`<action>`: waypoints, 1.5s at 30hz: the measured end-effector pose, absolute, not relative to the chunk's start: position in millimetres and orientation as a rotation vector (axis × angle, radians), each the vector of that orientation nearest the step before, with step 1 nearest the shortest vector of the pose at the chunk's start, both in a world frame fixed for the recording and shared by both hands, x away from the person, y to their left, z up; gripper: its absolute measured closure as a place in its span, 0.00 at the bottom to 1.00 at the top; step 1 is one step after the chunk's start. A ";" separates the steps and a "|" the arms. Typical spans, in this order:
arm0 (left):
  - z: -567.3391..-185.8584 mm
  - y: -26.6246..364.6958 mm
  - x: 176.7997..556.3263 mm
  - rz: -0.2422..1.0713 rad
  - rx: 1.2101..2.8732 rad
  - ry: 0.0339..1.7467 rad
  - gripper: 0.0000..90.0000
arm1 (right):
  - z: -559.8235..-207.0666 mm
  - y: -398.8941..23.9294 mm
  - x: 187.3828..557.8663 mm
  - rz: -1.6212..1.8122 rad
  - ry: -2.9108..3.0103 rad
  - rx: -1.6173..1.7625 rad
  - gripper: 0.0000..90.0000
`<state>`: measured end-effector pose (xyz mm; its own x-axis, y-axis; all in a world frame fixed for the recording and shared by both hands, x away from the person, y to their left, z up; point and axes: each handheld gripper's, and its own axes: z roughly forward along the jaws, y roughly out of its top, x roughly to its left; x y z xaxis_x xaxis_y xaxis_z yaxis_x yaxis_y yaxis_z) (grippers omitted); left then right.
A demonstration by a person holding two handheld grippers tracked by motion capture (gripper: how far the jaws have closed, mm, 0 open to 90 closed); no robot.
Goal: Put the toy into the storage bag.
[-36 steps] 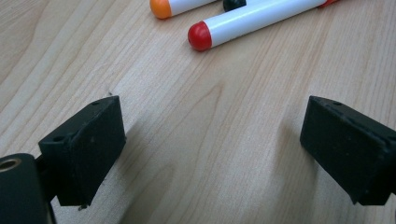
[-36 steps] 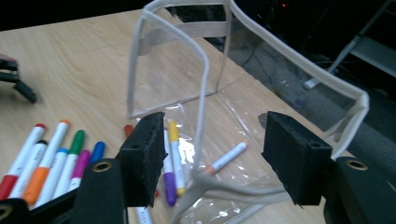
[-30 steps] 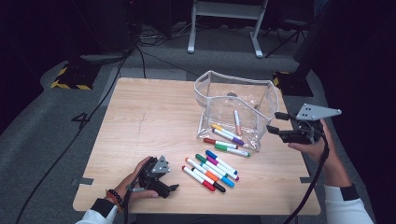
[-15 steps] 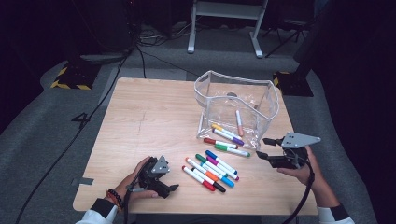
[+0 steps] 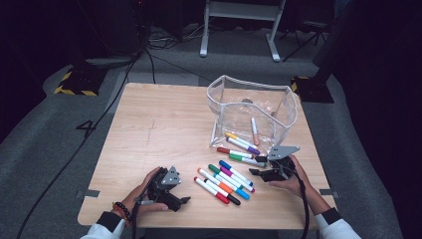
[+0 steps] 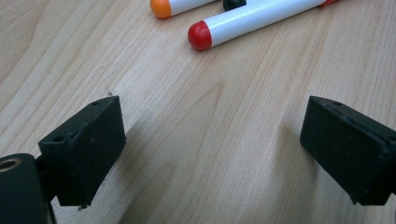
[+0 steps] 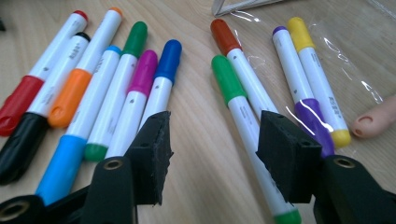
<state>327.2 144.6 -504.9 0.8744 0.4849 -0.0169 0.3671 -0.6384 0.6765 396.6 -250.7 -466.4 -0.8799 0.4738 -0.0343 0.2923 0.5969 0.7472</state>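
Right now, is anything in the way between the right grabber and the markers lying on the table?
Nothing visible blocks it. The right gripper hangs low with its jaws apart, and they have just been closing a little. The blue-capped marker and green-capped marker lie right ahead on bare table.

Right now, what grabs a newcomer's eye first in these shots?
The fan of coloured markers lying side by side at the table's near middle stands out first. Behind it rises a clear plastic pouch with more markers at its mouth. The right tool sits low beside that fan with nothing between its jaws, which have just been closing, while the left tool rests open on bare wood at the near left.
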 end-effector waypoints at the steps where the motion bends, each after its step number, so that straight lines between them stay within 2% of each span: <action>1: -504.9 144.6 327.3 0.216 2.330 0.611 0.08 | -468.3 -247.8 399.6 1.147 2.595 0.630 0.50; 20: -504.9 144.9 327.4 0.214 2.331 0.607 0.08 | -492.1 -207.8 428.5 1.060 2.643 0.609 0.58; 29: -504.9 144.9 327.4 0.214 2.332 0.606 0.08 | -494.5 -208.5 428.1 1.108 2.669 0.622 0.83; 39: -504.8 145.5 327.0 0.213 2.333 0.604 0.08 | -491.3 -223.9 417.0 1.119 2.653 0.638 0.83; 45: -504.8 145.5 327.0 0.213 2.333 0.604 0.08 | -465.8 -243.5 405.6 1.231 2.571 0.633 0.84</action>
